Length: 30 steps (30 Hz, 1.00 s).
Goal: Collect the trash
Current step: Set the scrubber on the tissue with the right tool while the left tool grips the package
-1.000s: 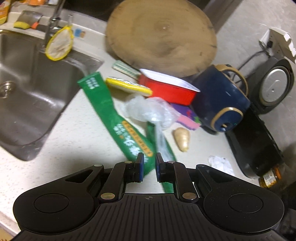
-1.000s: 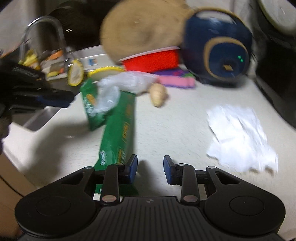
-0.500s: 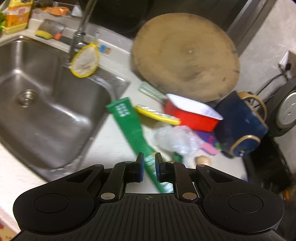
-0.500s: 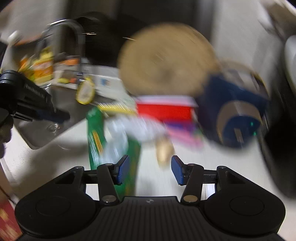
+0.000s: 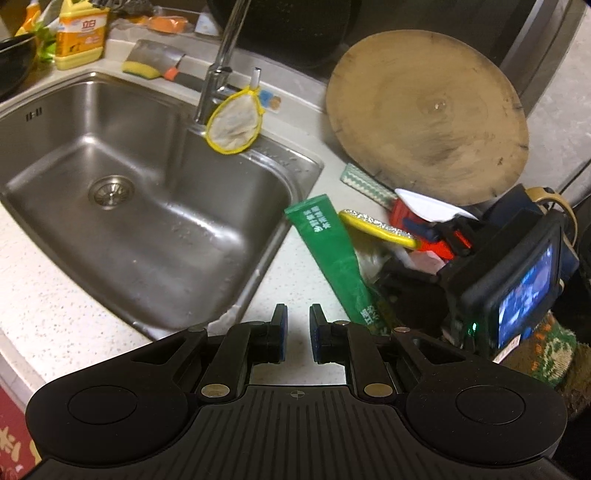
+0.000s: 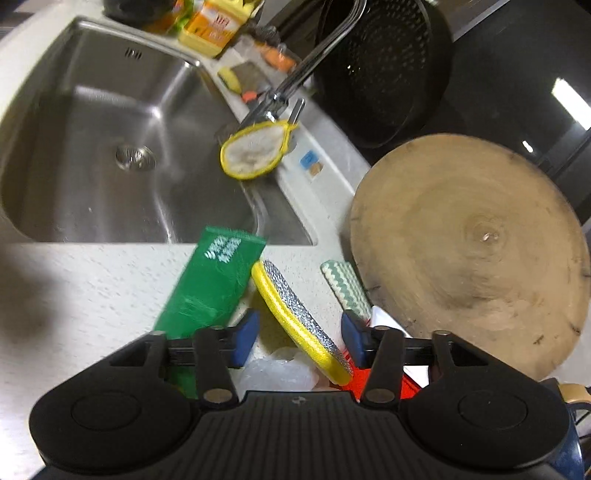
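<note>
A long green wrapper point(image 5: 334, 258) lies on the counter right of the sink; it also shows in the right wrist view point(image 6: 210, 284). A clear crumpled plastic bag point(image 6: 280, 371) lies under my right gripper point(image 6: 299, 338), which is open and hovers above the bag and a yellow scrub sponge point(image 6: 299, 321). A red tray point(image 6: 373, 380) sits just right of it. My left gripper point(image 5: 294, 330) is nearly closed and empty, above bare counter at the sink's corner. The right gripper's body point(image 5: 509, 280) shows in the left wrist view over the trash pile.
A steel sink point(image 5: 122, 206) with tap point(image 5: 221, 62) and a yellow-rimmed strainer point(image 5: 234, 123) fills the left. A round wooden board point(image 5: 428, 122) leans at the back right. A navy appliance point(image 5: 532, 206) stands right. Detergent bottle point(image 5: 79, 35) and sponge behind the sink.
Both grippers pulled back and turned left toward the sink. My right gripper opened wider and moved over the plastic bag and sponge. My left gripper stayed nearly closed.
</note>
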Each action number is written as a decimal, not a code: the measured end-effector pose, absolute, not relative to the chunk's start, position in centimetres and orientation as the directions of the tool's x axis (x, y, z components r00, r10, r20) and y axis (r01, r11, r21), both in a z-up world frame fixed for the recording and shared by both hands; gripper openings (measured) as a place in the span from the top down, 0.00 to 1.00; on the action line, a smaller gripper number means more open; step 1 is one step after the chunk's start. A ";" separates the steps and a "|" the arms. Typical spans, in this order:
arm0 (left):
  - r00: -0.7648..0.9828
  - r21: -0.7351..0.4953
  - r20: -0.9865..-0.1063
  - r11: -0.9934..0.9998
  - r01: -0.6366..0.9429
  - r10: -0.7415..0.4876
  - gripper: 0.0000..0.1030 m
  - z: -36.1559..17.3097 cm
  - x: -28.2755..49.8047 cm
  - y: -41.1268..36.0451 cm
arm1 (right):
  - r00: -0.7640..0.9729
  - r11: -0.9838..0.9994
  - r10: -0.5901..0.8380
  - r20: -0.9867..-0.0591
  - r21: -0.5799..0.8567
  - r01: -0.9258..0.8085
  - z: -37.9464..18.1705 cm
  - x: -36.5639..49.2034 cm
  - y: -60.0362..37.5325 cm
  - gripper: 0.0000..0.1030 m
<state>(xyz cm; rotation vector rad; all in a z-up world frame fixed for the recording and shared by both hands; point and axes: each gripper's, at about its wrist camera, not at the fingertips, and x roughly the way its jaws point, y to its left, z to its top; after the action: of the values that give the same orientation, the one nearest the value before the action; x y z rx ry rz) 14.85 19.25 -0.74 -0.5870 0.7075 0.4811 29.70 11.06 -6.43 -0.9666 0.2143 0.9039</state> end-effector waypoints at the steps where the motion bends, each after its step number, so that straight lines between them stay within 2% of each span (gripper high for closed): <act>1: 0.664 -0.330 -0.718 0.738 -0.589 0.209 0.86 -0.8 15.0 19.2 | 0.628 0.261 0.559 -0.541 -0.605 -0.753 -6.3 30.1 10.9 0.78; 3: 0.661 -0.327 -0.722 0.741 -0.586 0.204 0.86 -0.9 15.6 19.0 | 0.619 0.304 0.567 -0.544 -0.560 -0.771 -5.3 30.4 9.5 0.84; 8: 0.663 -0.322 -0.729 0.770 -0.551 0.170 0.86 -1.3 17.9 18.0 | 0.618 0.449 0.608 -0.498 -0.426 -0.785 -1.0 31.1 3.4 0.86; 11: 0.672 -0.317 -0.728 0.802 -0.506 0.135 0.86 -1.3 19.6 16.6 | 0.581 0.551 0.628 -0.518 -0.233 -0.802 1.5 32.4 -1.5 0.86; 15: 0.679 -0.308 -0.730 0.847 -0.434 0.082 0.86 -1.4 22.0 14.3 | 0.557 0.641 0.621 -0.552 -0.051 -0.766 2.4 33.7 -7.1 0.86; 22: 0.689 -0.320 -0.724 0.873 -0.367 0.025 0.86 -2.1 23.8 11.5 | 0.386 0.705 0.674 -0.630 0.393 -0.590 -1.4 35.9 -15.7 0.86; 25: 0.693 -0.311 -0.720 0.872 -0.379 0.045 0.85 -2.5 23.8 11.3 | 0.409 0.744 0.637 -0.653 0.382 -0.548 -3.4 35.1 -17.4 0.86; 30: 0.654 -0.255 -0.725 0.797 -0.547 0.217 0.86 -3.3 24.1 14.0 | 0.518 0.805 0.544 -0.660 0.237 -0.544 -4.3 33.1 -18.9 0.74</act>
<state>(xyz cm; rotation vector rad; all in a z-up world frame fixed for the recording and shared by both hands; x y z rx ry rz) 24.12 14.05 -3.32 -0.4853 0.7394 0.4531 33.12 -18.90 -4.26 0.0001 0.7922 0.6525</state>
